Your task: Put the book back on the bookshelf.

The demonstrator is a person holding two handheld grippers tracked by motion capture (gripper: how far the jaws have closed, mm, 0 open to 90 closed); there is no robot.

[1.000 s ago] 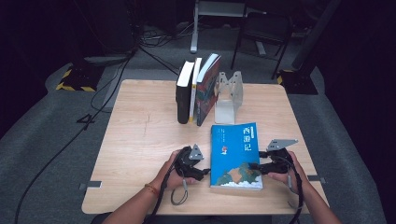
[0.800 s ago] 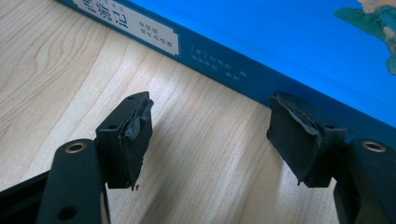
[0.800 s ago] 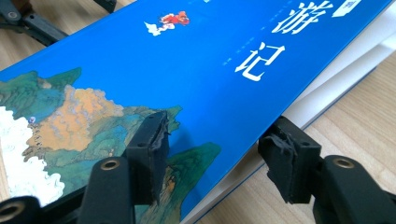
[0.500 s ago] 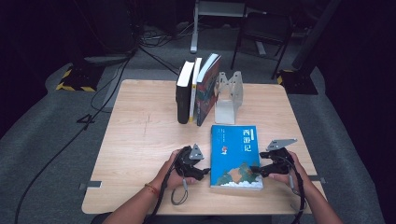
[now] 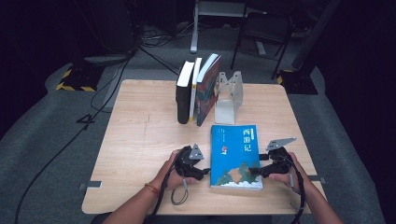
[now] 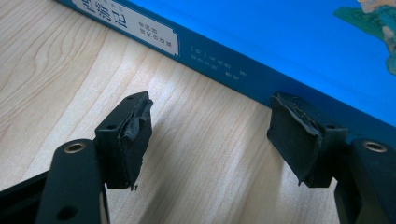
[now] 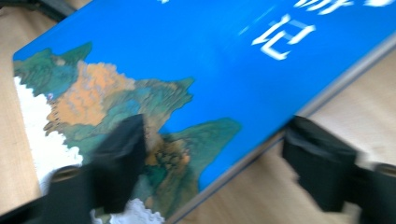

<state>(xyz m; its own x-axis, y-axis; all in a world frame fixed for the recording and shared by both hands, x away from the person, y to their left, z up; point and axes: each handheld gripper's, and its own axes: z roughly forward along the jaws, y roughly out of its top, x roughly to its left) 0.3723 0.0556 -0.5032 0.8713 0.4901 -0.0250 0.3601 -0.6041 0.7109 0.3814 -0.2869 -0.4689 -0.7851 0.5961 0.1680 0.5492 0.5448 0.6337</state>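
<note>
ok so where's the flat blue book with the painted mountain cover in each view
High view: the flat blue book with the painted mountain cover lies lower centre, between both grippers.
Left gripper view: its spine runs across the top, beyond the jaws.
Right gripper view: its cover spans the upper frame, edge between the jaws.
Shared landmark: the pale wooden table.

Blue book with green-orange landscape, pale wood-grain table

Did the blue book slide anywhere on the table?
No. The blue book lies in the same spot, its far edge just below the metal bookend.
</note>
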